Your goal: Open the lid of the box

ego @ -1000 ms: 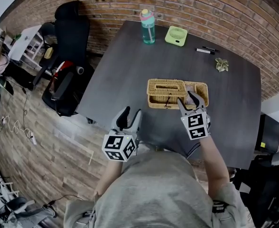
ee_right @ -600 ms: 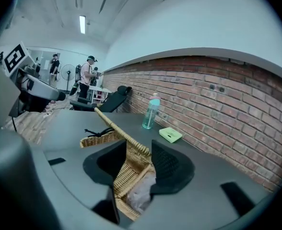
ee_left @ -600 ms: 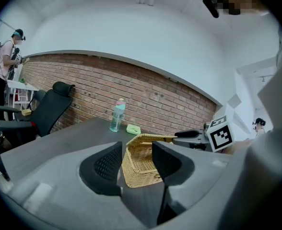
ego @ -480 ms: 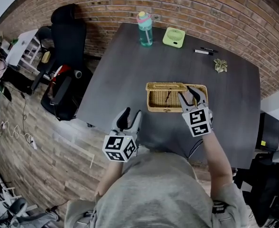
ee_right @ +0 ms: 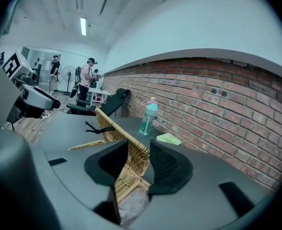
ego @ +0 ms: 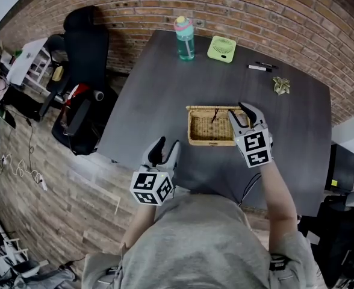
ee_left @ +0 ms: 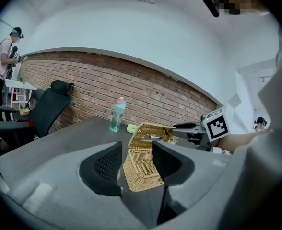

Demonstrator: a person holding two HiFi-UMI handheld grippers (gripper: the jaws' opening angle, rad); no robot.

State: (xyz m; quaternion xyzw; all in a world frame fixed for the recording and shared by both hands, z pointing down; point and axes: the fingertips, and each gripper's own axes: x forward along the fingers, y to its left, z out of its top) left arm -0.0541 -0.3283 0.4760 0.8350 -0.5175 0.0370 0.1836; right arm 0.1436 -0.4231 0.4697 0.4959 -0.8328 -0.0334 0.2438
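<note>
A woven wicker box (ego: 210, 132) sits mid-table, its inside showing. Its lid (ego: 210, 108) is swung up on edge along the far side, with a dark loop hanging from it. My right gripper (ego: 238, 112) is at the box's right end, shut on the lid's rim (ee_right: 124, 145); its jaws have just been closing with that rim between them. The right gripper view shows crumpled pale material under the jaws. My left gripper (ego: 168, 143) hovers open over the table's near edge, apart from the box (ee_left: 141, 171), with nothing between its fingers.
A teal bottle (ego: 185, 38), a green fan (ego: 223, 46), pens (ego: 261, 66) and a small crumpled object (ego: 281, 84) lie along the table's far side. A black office chair (ego: 86, 47) stands at the left. People stand far off in the room.
The lid has swung from lying over the box to standing on edge, baring the inside. My right gripper rose and moved away with it. The left gripper hardly shifted.
</note>
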